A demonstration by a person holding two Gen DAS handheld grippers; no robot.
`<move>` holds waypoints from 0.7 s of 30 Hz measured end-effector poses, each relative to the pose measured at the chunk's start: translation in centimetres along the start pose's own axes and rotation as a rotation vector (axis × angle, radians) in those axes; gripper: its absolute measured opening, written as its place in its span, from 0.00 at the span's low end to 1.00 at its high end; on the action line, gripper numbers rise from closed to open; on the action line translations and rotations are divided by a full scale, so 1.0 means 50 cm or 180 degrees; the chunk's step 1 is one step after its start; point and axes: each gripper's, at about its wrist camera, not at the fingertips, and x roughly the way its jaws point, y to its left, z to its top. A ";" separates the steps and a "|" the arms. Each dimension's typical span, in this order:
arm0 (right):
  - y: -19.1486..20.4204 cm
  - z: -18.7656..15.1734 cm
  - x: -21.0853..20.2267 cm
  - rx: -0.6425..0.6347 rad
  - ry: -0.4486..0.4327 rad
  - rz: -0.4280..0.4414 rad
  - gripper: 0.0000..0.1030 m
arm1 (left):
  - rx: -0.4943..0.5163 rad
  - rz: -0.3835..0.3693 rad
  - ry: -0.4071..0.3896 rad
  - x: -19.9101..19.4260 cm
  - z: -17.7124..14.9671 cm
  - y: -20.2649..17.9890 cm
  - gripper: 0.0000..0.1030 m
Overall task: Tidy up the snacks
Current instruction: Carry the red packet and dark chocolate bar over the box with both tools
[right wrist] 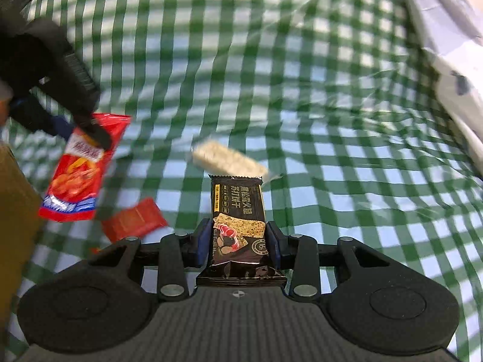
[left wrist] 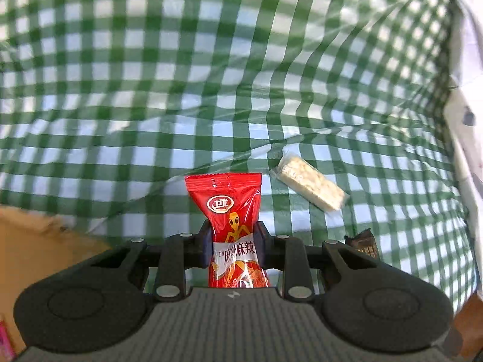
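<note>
My left claw [left wrist: 231, 241] is clenched on a red snack packet [left wrist: 231, 211], the blue pads pressing its sides at the waist; the packet stands upright between my fingers, its crimped top pointing toward 12 o'clock. My right claw [right wrist: 237, 241] grips a black cracker packet [right wrist: 238, 220] the same way, upright, with its lower end resting against the claw body.

From the left wrist, a brown wrapper corner [left wrist: 363, 244] peeks out at 3 o'clock just beside the claw's right finger. Farther out, at about 1 o'clock, a pale cereal bar in clear wrap [left wrist: 309, 181] lies flat and slanted on the bench cloth [left wrist: 151, 90], a green-and-white check under a wrinkled clear film. A tan surface [left wrist: 33, 250] sits at 9 o'clock; I cannot tell what it is.

From the right wrist, a small red sachet [right wrist: 134, 218] lies on the cloth at 10 o'clock, near the claw. Beyond the black packet's top, the same cereal bar [right wrist: 226, 158] lies just past it, blurred. My other claw shows at 10 to 11 o'clock, raised above the cloth with the red packet [right wrist: 81, 175] hanging tilted from it. A white edge [right wrist: 452, 69] borders the cloth at 2 o'clock.
</note>
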 end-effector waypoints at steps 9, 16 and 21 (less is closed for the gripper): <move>0.118 -0.046 -0.228 0.0115 -0.0182 0.0351 0.39 | 0.0050 -0.0082 -0.0063 -0.223 -0.186 0.092 0.30; 0.261 -0.080 -0.340 -0.0074 -0.0134 0.0715 0.39 | -0.0122 0.0071 -0.0127 -0.361 -0.336 0.224 0.30; 0.351 -0.091 -0.388 -0.0218 -0.0081 0.0898 0.39 | -0.0322 0.0179 -0.0169 -0.415 -0.400 0.313 0.30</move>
